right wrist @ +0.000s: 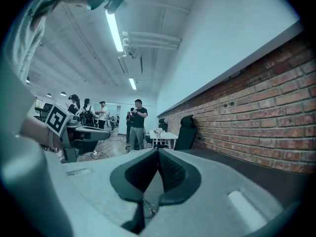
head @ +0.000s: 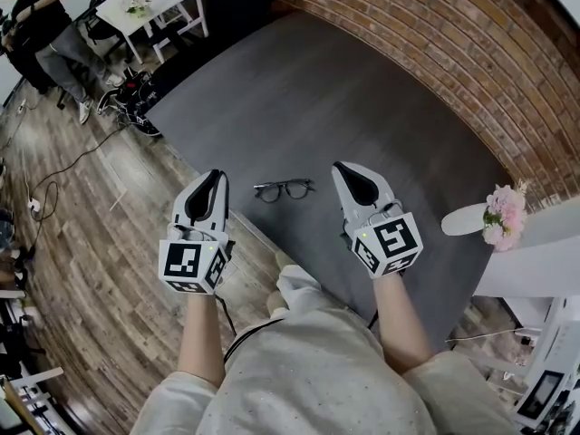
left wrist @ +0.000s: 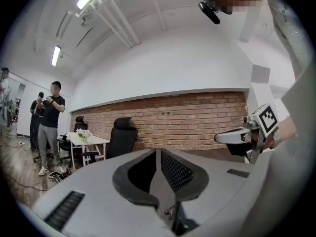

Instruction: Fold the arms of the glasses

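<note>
A: Head view first. Where are the glasses?
B: The glasses (head: 284, 189) lie flat on the dark counter (head: 344, 89), near the edge on the person's side, btw the two tongs. Left tongs (head: 217, 176) are just left of them and right tongs (head: 343, 167) just right. Neither touches the frame. The arms are too small to read here, so I can't say if they're open or folded. Prob. still to do.
A: Left gripper view?
B: Left tongs clenched, pads tip to tip, nothing btw them. They point about level at the brick wall (left wrist: 197, 117), so the glasses sit below this view and aren't seen.
A: Right gripper view?
B: Same. Right tongs clenched and empty, aimed along the wall, with no glasses in sight.
A: So how to do this step well?
B: IMO both tongs need to tip down and release first. One should steady the frame at the bridge or rim w/o pressing a lens. The other nudges one arm near its tip, inward about the hinge, slowly, then does the 2nd arm. A thin frame will likely skate on that smooth counter if it isn't pinned.
</note>
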`<state>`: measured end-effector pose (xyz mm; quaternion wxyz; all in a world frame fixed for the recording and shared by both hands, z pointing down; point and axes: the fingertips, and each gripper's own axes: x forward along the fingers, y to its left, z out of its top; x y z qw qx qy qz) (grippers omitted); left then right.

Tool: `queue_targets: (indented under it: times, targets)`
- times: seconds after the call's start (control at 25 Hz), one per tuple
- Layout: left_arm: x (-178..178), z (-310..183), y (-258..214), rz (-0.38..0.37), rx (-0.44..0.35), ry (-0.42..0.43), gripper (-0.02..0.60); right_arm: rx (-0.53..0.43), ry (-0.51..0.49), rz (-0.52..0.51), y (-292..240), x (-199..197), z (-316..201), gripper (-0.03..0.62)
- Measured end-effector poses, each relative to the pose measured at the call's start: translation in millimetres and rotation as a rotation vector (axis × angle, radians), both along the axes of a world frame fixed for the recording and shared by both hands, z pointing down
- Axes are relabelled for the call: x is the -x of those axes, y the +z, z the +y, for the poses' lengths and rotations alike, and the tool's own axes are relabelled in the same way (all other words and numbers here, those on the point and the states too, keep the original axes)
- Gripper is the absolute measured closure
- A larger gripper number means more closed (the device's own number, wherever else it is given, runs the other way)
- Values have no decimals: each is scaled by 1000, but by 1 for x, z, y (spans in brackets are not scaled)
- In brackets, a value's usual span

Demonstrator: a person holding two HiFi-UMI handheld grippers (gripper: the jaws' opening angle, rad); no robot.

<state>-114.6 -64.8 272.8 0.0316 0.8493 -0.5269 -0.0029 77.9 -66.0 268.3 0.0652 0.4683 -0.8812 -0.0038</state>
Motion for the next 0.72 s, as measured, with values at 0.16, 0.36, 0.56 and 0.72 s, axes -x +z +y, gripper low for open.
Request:
queue_targets:
  times: [0.16, 0.36, 0.56, 0.72]
  targets:
    - [8, 2, -5, 22, -5, -21, 553, -7, -3, 3, -6, 3, 3, 594]
    - [14, 6, -11, 35, -14, -29, 553, -17, -2, -2, -15, 3, 6, 594]
    - [19, 7, -9, 41, -10, -32, 552, -16, 6, -5, -17, 5, 6, 594]
    - [21, 5, -7, 44, -5, -27, 553, -14, 16, -5, -16, 6, 6, 594]
